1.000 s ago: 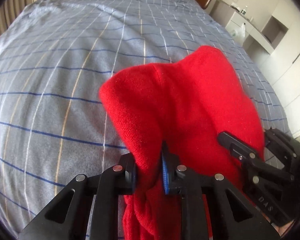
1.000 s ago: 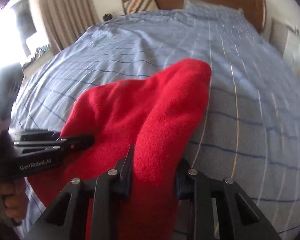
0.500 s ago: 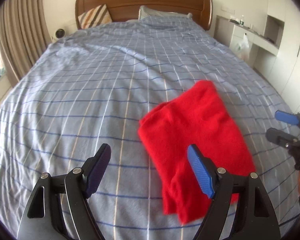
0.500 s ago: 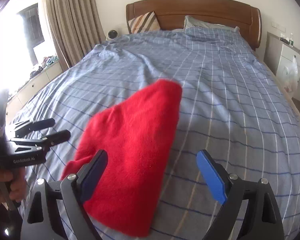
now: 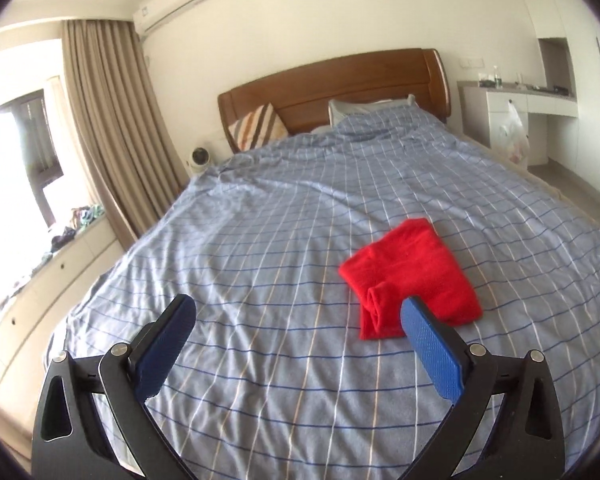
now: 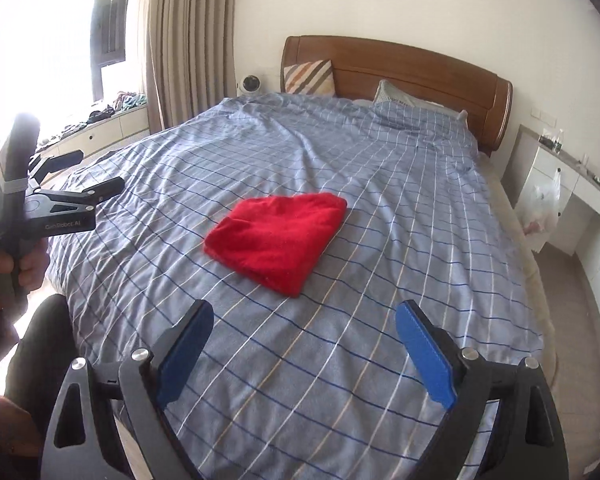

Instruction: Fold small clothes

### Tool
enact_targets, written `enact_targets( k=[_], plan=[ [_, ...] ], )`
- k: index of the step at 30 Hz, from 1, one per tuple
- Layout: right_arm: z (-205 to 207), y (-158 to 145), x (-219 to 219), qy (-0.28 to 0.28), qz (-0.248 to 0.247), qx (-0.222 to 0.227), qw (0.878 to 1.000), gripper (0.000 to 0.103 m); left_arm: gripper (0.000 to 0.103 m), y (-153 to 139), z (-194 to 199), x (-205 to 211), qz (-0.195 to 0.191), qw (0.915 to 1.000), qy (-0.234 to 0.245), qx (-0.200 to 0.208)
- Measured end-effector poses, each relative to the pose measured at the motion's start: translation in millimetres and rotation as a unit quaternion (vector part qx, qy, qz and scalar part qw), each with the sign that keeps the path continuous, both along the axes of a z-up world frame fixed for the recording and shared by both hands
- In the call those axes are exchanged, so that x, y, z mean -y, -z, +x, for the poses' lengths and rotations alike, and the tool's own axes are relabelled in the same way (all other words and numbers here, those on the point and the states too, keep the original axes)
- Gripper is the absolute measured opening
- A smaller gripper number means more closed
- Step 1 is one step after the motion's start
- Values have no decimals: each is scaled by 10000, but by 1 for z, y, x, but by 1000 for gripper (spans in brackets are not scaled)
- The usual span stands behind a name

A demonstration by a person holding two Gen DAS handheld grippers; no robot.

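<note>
A small red garment (image 5: 410, 276) lies folded into a compact rectangle on the blue checked bedspread (image 5: 280, 240); it also shows in the right wrist view (image 6: 278, 240). My left gripper (image 5: 296, 324) is open and empty, held back above the bed's near part, with the garment ahead to its right. My right gripper (image 6: 304, 330) is open and empty, pulled back with the garment ahead of it. The left gripper also shows at the left edge of the right wrist view (image 6: 80, 176), open, held in a hand.
A wooden headboard (image 6: 416, 68) with a striped cushion (image 6: 308, 78) and pillow stands at the far end. Curtains (image 5: 112, 128) and a low window cabinet (image 5: 40, 276) are on the left. A white desk (image 6: 572, 184) with a hanging plastic bag is on the right.
Both grippers let go of the red garment, opened and drew back and up. The garment now lies folded on the bed.
</note>
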State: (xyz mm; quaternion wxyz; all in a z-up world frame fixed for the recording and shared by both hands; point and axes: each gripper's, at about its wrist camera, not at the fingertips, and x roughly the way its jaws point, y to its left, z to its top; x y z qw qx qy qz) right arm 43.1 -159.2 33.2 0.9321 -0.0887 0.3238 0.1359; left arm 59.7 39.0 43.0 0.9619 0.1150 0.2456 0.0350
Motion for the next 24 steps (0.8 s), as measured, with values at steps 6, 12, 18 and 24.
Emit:
enact_targets(
  k=[6, 12, 18, 24],
  plan=[
    [-46, -41, -19, 215, -253, 97, 9994, 97, 103, -7, -25, -1, -662, 9958, 78, -630],
    [-51, -12, -49, 472, 27, -14, 9989, 97, 103, 3, -44, 4, -579, 9957, -110, -719],
    [-47, 17, -66, 714, 233, -266, 9968, 97, 103, 13, -49, -4, -617, 9947, -87, -813],
    [-44, 16, -70, 834, 207, -208, 9961, 103, 103, 22, -44, -4, -772, 9917, -50, -1026]
  ],
)
